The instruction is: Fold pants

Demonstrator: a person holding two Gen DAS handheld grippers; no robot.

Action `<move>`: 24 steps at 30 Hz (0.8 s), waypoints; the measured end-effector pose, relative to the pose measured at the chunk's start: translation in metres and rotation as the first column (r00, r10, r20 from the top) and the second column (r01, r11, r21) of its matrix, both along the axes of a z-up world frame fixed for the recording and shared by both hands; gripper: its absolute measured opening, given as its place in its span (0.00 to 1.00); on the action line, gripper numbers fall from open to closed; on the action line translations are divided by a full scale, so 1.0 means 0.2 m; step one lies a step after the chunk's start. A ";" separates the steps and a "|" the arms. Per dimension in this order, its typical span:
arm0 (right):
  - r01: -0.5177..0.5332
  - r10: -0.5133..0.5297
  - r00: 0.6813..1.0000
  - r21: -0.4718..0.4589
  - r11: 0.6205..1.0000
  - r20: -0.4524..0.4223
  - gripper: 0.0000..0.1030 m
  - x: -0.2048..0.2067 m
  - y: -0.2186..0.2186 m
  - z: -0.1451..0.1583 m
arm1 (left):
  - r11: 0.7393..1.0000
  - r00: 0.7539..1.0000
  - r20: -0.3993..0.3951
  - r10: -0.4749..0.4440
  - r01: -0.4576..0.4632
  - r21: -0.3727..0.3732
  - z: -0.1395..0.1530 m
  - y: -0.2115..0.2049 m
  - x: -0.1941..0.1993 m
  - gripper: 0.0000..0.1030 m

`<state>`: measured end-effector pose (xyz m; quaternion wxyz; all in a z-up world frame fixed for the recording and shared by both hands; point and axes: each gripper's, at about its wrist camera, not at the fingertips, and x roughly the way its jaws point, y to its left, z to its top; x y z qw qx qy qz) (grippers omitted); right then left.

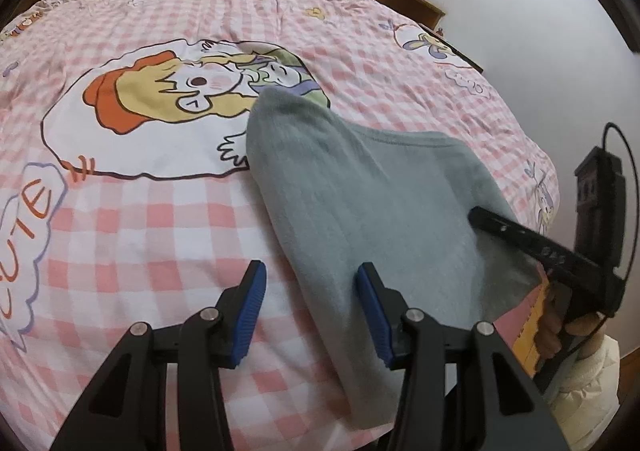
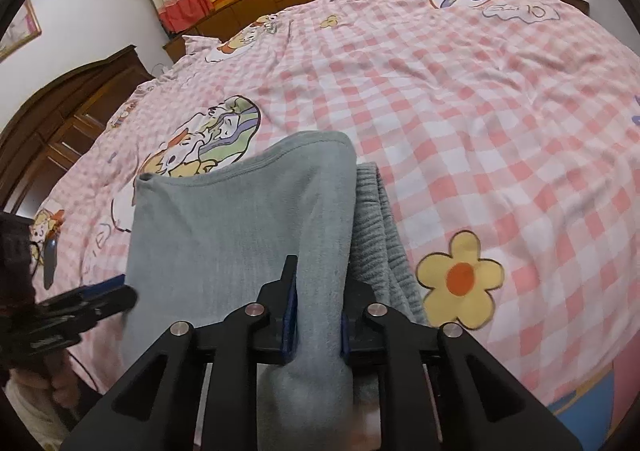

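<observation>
Right claw (image 2: 316, 315) (pinching pants (image 2: 240, 219))

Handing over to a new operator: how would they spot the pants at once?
Find the pink checked bedspread covering the bed. On its near side lie the grey-green pants, between the cartoon print and the yellow flower. They are the only plain, unpatterned fabric there.

black gripper (image 1: 310, 315), blue ribbed pads (image 1: 250, 315), silver pivot screws.
</observation>
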<state>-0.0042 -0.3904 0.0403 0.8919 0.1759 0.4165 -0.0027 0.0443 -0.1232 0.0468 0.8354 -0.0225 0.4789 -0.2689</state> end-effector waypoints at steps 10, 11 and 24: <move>0.030 -0.028 0.999 -0.101 0.994 0.021 0.61 -0.03 -0.03 0.10 | 1.000 1.000 -0.005 -0.014 0.014 -0.016 -0.04 -0.05 0.02 0.60; 0.025 -0.025 1.000 -0.096 0.995 0.003 0.61 -0.01 -0.03 0.07 | 1.000 1.000 -0.003 -0.017 0.017 -0.017 -0.04 -0.05 0.02 0.61; -0.057 0.056 0.998 -0.052 0.997 -0.030 0.32 0.08 -0.01 -0.07 | 0.999 0.999 0.020 -0.036 0.037 -0.030 -0.07 -0.16 0.07 0.47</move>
